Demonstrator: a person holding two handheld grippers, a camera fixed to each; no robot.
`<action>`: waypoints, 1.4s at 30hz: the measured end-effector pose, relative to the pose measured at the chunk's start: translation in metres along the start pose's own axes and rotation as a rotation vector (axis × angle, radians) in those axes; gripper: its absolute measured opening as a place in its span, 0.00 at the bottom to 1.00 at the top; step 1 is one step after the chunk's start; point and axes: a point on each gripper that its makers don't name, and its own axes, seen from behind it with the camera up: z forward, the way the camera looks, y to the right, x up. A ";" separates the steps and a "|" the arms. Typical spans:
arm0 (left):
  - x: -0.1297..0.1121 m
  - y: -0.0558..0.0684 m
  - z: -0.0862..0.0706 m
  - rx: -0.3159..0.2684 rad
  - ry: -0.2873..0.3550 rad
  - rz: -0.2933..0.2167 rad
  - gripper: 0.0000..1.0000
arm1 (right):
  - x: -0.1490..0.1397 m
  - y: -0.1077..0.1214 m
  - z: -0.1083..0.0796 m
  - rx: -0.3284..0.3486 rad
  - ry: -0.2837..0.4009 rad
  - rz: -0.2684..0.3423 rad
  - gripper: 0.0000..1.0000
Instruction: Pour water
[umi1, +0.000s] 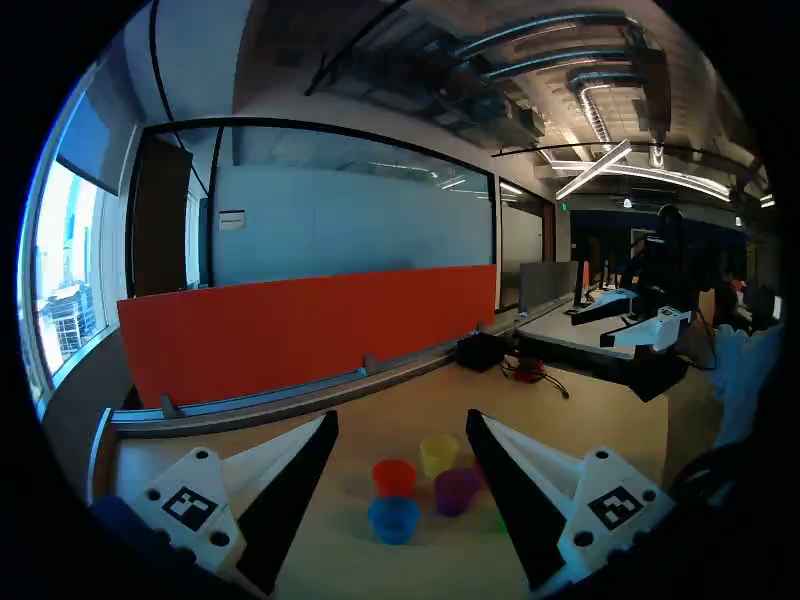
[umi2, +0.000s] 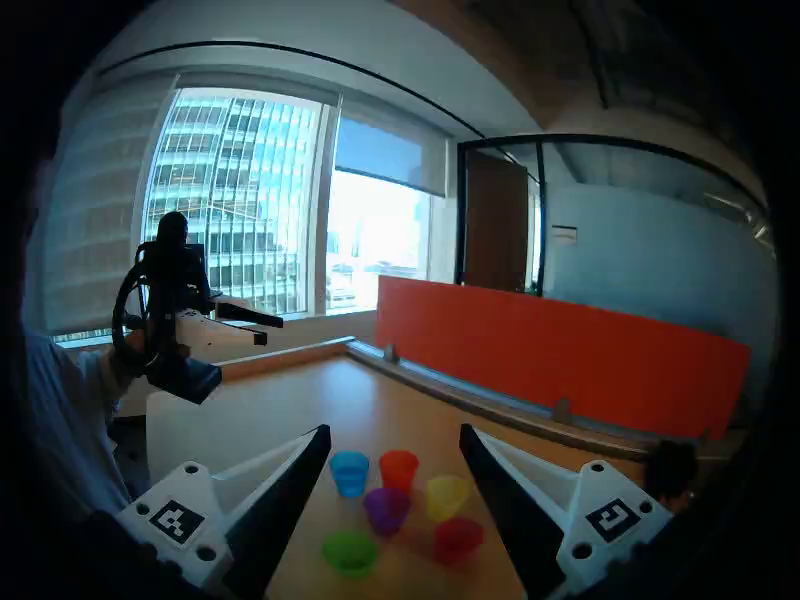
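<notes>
The cluster of small coloured plastic cups stands on the pale wooden desk, close ahead; whether any holds water I cannot tell. They look light, thin-walled and easily tipped or crushed, so a gentle grip across the side wall at mid-height seems best. Above them the left gripper and right gripper both gape empty

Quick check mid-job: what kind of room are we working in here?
Most likely an open-plan office: a wooden desk with an orange divider panel, a glass-walled room behind it, and tall windows looking onto a high-rise.
</notes>
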 end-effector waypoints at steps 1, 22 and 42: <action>-0.003 0.000 0.001 -0.001 -0.006 0.002 0.95 | -0.004 0.000 0.000 0.005 -0.010 -0.004 1.00; -0.081 0.004 0.030 -0.044 -0.151 0.027 0.96 | -0.085 -0.021 0.004 0.103 -0.179 -0.055 1.00; -0.160 0.011 0.057 -0.064 -0.268 0.041 0.95 | -0.164 -0.031 0.012 0.154 -0.306 -0.042 1.00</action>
